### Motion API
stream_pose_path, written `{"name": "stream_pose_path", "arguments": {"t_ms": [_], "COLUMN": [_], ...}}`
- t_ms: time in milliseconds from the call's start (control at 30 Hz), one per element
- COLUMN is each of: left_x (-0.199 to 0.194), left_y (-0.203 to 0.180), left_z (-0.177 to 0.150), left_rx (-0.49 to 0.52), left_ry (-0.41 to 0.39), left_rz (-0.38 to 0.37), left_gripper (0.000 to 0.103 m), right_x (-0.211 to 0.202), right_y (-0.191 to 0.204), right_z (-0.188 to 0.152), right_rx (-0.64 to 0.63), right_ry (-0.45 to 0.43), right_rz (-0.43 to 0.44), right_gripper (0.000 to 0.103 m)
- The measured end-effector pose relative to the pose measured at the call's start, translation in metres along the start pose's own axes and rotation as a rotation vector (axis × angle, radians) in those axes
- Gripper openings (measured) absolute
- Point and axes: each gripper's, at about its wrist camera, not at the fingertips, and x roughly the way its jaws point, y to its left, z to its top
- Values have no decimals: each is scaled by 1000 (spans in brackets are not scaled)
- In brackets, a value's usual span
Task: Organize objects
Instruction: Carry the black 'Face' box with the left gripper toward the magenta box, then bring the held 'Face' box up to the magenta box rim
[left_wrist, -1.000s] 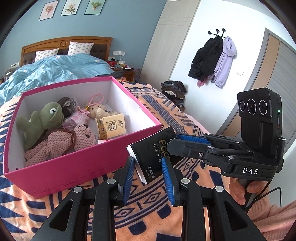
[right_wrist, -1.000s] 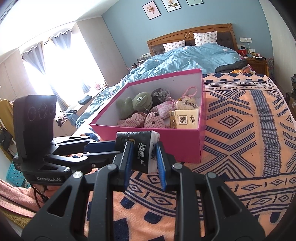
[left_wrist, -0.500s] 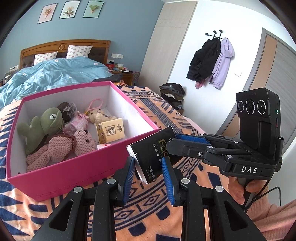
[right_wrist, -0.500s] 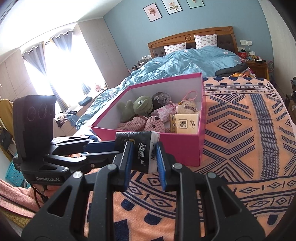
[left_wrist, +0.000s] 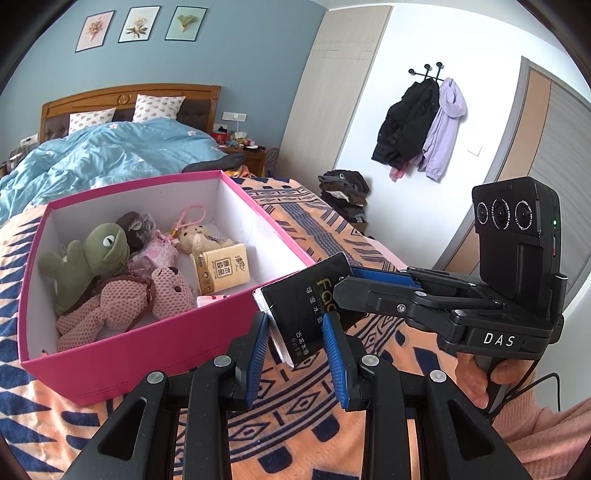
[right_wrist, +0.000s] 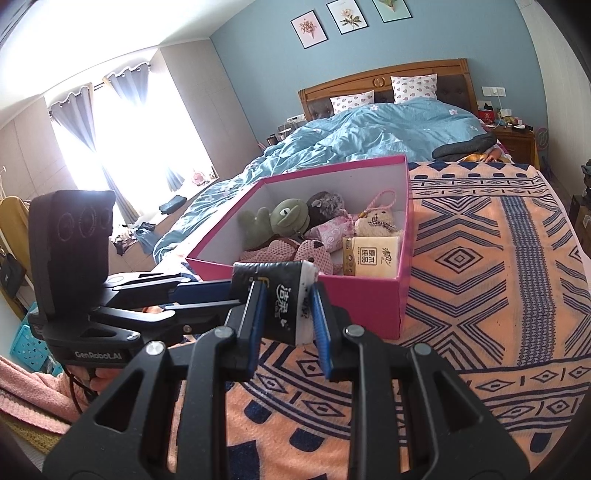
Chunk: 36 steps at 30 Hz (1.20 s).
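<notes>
Showing as glossy black plastic film: tissue pack (left_wrist: 309, 306), catching light between ribbed blue rubber-like pads (left_wrist: 334, 343) of the matt black plastic left claw (left_wrist: 295, 334) and right claw (right_wrist: 286, 314). Looking like smooth matt pink card outside, white inside: box (left_wrist: 122, 350) near the bed's foot edge. Lying fuzzy and plush: green frog toy (left_wrist: 86, 258); knitted and nubbly: pink bear (left_wrist: 122, 302). Appearing as woven, slightly rough cloth: patterned blanket (right_wrist: 480, 295). Gleaming, varnished wood: headboard (right_wrist: 384, 79).

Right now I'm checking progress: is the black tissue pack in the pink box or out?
Out. Both grippers hold the black tissue pack outside the pink box.
</notes>
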Motion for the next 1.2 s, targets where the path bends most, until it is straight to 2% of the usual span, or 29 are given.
{"name": "stream_pose_path", "arguments": {"t_ms": [1200], "left_x": [-2], "left_y": [0], "left_z": [6], "left_rx": [8], "left_ry": [-14], "left_rz": [17], "left_gripper": [30], "right_x": [0], "right_y": [2], "right_z": [7], "right_rx": [-11], "right_ry": [-8], "right_rz": [3], "right_gripper": [30]}}
